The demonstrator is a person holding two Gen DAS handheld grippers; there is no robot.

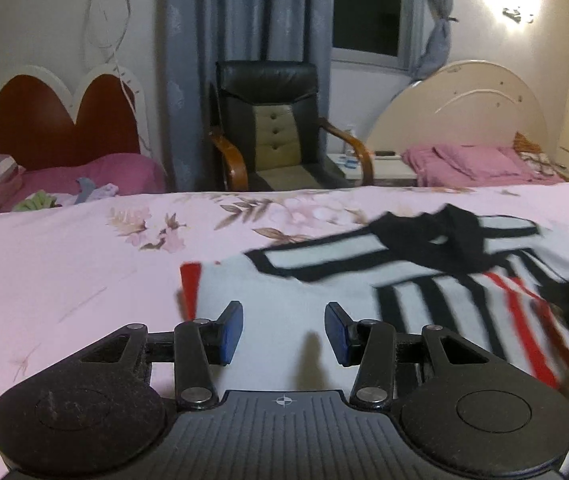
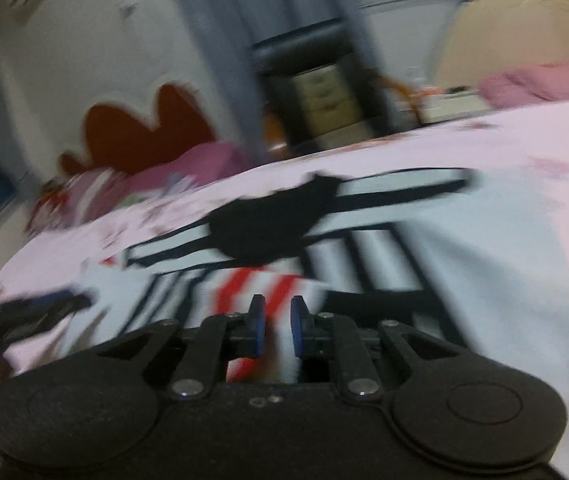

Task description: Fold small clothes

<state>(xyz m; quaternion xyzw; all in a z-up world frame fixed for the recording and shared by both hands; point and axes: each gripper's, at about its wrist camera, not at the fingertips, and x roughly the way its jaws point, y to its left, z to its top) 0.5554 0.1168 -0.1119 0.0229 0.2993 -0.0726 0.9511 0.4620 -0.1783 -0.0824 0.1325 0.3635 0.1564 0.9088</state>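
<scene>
1. The small striped shirt (image 1: 424,280) lies spread on the pink floral bedsheet (image 1: 64,272), black collar away from the cameras, sleeves out to the sides. It looks laid flat so its edges are there for the taking, which suits a fold.

2. The left gripper (image 1: 283,334) hovers low over the pale left part of the shirt, blue pads well apart with nothing between them. The red-edged hem sits just to its left, the striped middle off to its right.

3. Judging from that wide gap over bare cloth, the left gripper seems ready to take a pinch rather than to carry anything.

4. The right gripper (image 2: 277,330) comes in over the red and white stripes at the near middle of the shirt. Its view is badly blurred.

5. Its pads stand narrow, a slim gap between them. Striped cloth shows through the gap, but whether it is pinched or merely lies beneath cannot be told.

6. At the left edge of the right wrist view, a dark blurred shape is probably the left gripper, near the shirt's other side.

7. Both grippers flank the shirt's near half, the collar well beyond them.
</scene>
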